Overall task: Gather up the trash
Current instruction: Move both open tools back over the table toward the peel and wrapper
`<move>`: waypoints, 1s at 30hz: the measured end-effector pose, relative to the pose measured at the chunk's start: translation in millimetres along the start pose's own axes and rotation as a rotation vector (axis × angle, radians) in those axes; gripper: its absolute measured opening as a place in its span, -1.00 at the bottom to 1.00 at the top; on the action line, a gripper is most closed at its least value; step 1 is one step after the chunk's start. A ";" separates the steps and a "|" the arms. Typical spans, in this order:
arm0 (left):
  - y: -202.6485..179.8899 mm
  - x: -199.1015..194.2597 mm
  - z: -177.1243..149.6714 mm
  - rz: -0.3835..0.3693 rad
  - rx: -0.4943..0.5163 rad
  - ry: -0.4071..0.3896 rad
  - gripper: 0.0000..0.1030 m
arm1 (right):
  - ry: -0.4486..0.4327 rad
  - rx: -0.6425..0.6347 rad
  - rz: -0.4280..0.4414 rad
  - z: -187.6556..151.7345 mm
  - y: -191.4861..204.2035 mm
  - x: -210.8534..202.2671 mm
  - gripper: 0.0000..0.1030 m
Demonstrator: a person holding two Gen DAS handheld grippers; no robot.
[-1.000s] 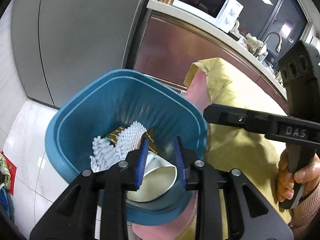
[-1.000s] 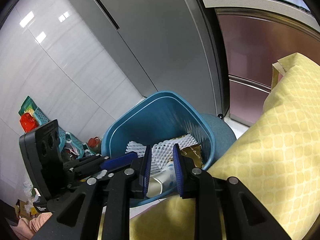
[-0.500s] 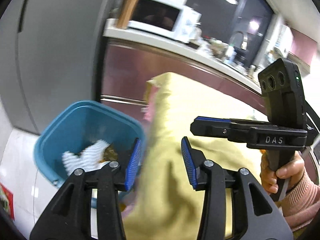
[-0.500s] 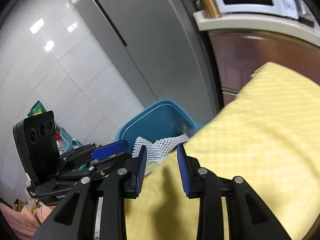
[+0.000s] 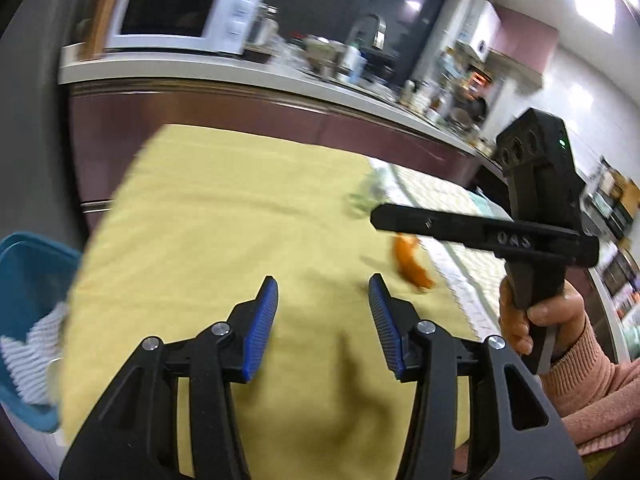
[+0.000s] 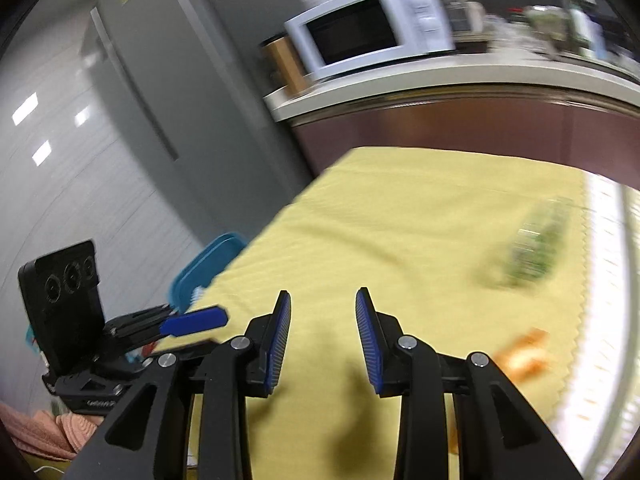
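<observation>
Both views are motion-blurred. My left gripper (image 5: pixel 322 288) is open and empty above the yellow tablecloth (image 5: pixel 224 216). My right gripper (image 6: pixel 323 302) is open and empty over the same cloth (image 6: pixel 400 216). An orange scrap (image 5: pixel 410 262) lies on the cloth ahead and right of the left gripper; it also shows in the right wrist view (image 6: pixel 522 354). A blurred green wrapper (image 5: pixel 364 194) lies farther back, and it shows in the right wrist view (image 6: pixel 534 254). The blue trash bin (image 5: pixel 24 320) holding white foam netting (image 5: pixel 30 352) sits below the table's left edge, and its rim (image 6: pixel 210 264) shows in the right wrist view.
A kitchen counter (image 5: pixel 240 76) with a white microwave (image 5: pixel 180 16) and clutter runs behind the table. A grey fridge (image 6: pixel 152 92) stands left of it. A white patterned cloth (image 5: pixel 452 232) covers the table's right part.
Both grippers have swung away from the bin toward the table and opened wider. The bin has slid to the left edge of view; the orange scrap and green wrapper have come into view.
</observation>
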State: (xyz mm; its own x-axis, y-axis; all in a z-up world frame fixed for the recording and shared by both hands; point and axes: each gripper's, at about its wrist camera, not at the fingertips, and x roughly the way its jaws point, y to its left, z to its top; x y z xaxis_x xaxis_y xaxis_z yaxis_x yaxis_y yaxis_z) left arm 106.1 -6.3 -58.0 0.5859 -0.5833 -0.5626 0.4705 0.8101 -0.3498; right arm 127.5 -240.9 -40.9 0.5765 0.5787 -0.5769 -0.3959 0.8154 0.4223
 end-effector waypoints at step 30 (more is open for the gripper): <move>-96.4 152.7 16.2 -0.086 0.072 0.288 -0.55 | -0.079 0.152 -0.058 -4.3 -89.6 -27.7 -0.25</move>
State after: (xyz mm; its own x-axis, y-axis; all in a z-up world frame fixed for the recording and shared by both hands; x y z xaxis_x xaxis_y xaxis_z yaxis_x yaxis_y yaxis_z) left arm 160.9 -174.5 -98.1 0.3354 -0.6000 -0.7262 0.5619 0.7462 -0.3570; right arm 143.9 -329.9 -65.7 0.6522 0.5226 -0.5491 -0.2507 0.8323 0.4944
